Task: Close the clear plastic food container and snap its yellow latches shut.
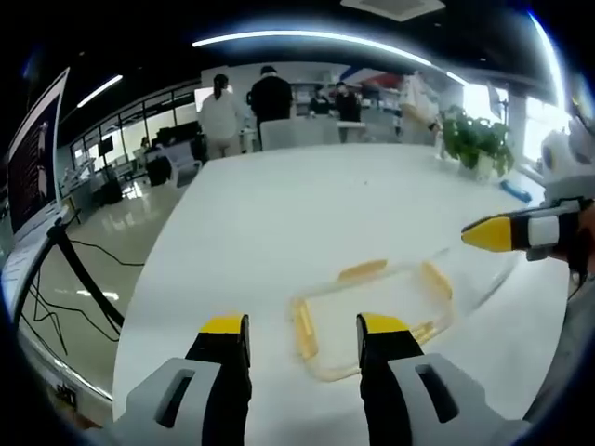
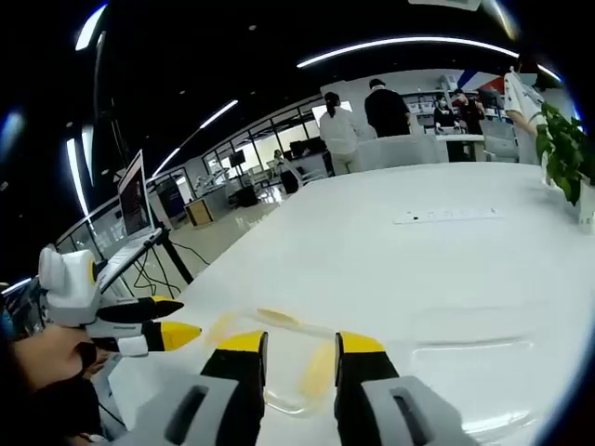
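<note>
Open-plan office, ceiling strip lights, several people standing at the far end beyond a long white counter (image 1: 279, 214). Potted plant (image 1: 477, 141) near the counter's far right edge in the left gripper view; a laptop (image 2: 133, 198) on a stand off the counter's left side in the right gripper view, with dark cables trailing to the floor.

Clear plastic food container (image 1: 372, 311) lies flat on the counter, low and rectangular, with yellow latches (image 1: 304, 327) along its sides. In the left gripper view it sits just ahead of the left gripper (image 1: 302, 336), between and slightly right of the jaws. Left jaws parted, nothing between them; the tips are near the container's closer edge, contact not clear.

Right gripper (image 2: 300, 348) also has its jaws spread apart and free of any object. In the right gripper view the container's pale yellow latches and clear rim show just past and between the jaw tips. Whether the lid is seated, I cannot tell.

Each gripper shows in the other's view: the right one comes in from the right edge above the container's far corner, and the left one from the left edge, held by a hand (image 2: 42, 358).
</note>
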